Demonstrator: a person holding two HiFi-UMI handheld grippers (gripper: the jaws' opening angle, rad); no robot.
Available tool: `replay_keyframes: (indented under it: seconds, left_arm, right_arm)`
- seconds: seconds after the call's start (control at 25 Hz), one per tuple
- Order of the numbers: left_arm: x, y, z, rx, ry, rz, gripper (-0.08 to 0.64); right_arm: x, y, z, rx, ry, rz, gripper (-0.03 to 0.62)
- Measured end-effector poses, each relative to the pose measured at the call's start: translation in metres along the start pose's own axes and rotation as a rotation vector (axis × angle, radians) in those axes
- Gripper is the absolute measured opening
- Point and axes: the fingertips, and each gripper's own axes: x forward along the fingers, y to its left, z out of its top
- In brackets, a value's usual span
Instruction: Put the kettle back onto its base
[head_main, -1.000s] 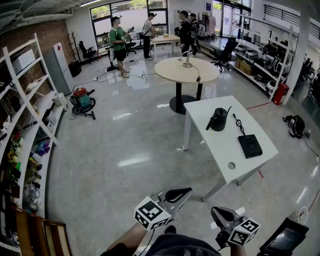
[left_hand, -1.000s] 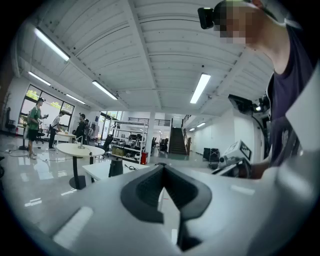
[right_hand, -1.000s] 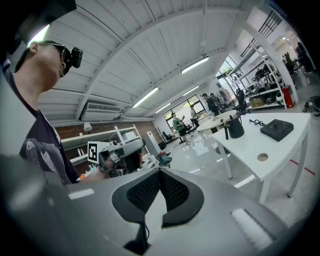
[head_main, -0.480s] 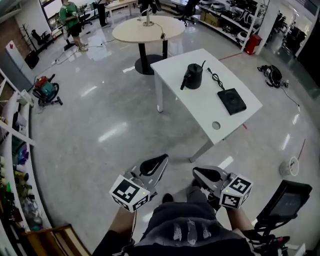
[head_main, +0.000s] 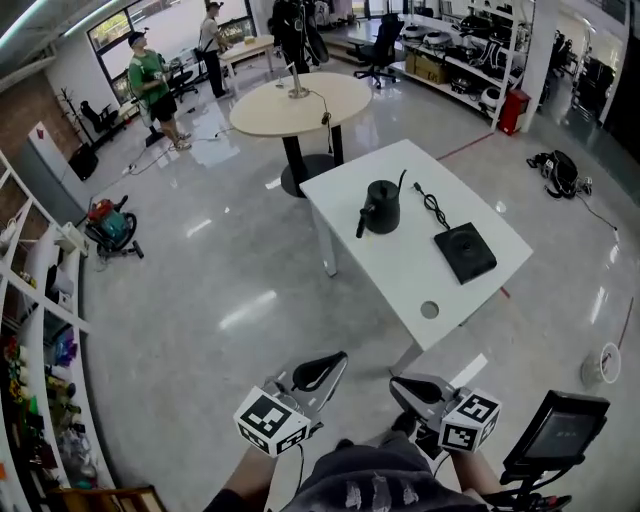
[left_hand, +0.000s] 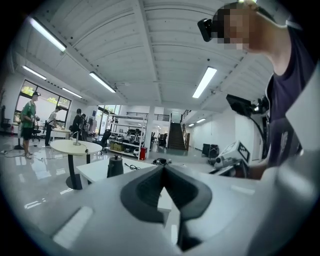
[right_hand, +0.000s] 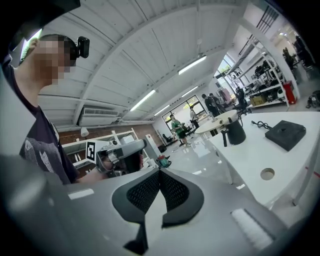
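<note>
White table: kettle, base, cable

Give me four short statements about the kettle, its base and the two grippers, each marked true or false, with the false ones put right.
1. The kettle sits on its base. False: it stands on the bare white table, apart from the base.
2. The left gripper and the right gripper are both shut, with nothing between their jaws. True.
3. The base lies on the round table. False: it lies on the white table, the same one as the kettle.
4. A black cord lies on the white table between the kettle and the base. True.
</note>
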Motion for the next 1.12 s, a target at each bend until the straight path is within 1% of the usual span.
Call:
replay_keyframes:
  seconds: [0.08,0.16,0.32,0.48,0.64,0.8,0.96,1.12]
  left_arm:
    - [0.022,-0.005,0.005,0.019,0.012,-0.008,0.0]
    - [0.045,-0.01,0.013,0.036,0.014,-0.018,0.0]
    - [0.089,-0.023,0.026,0.075,0.022,-0.018,0.0]
    - [0.118,-0.033,0.031,0.083,0.03,0.007,0.0]
    - [0.14,-0.039,0.033,0.088,0.043,0.052,0.0]
    - [0.163,-0.043,0.04,0.098,0.067,0.083,0.0]
    - [0.176,-0.036,0.038,0.104,0.097,0.089,0.002]
    - [0.187,-0.034,0.033,0.12,0.099,0.059,0.002]
  right_arm:
    - [-0.013,-0.019,0.004,0.032,-0.02,-0.004,0.002]
    - [-0.025,-0.037,0.012,0.045,-0.039,0.001,0.002]
    - [-0.046,-0.07,0.038,0.015,-0.061,0.025,0.002]
    - [-0.063,-0.095,0.057,0.008,-0.069,0.062,0.002]
    - [-0.076,-0.119,0.066,-0.017,-0.041,0.1,0.002]
    - [-0.085,-0.137,0.085,0.005,-0.051,0.145,0.002]
    - [-0.089,-0.154,0.086,-0.007,-0.047,0.132,0.002]
    - [-0.089,-0.168,0.081,0.015,-0.053,0.094,0.002]
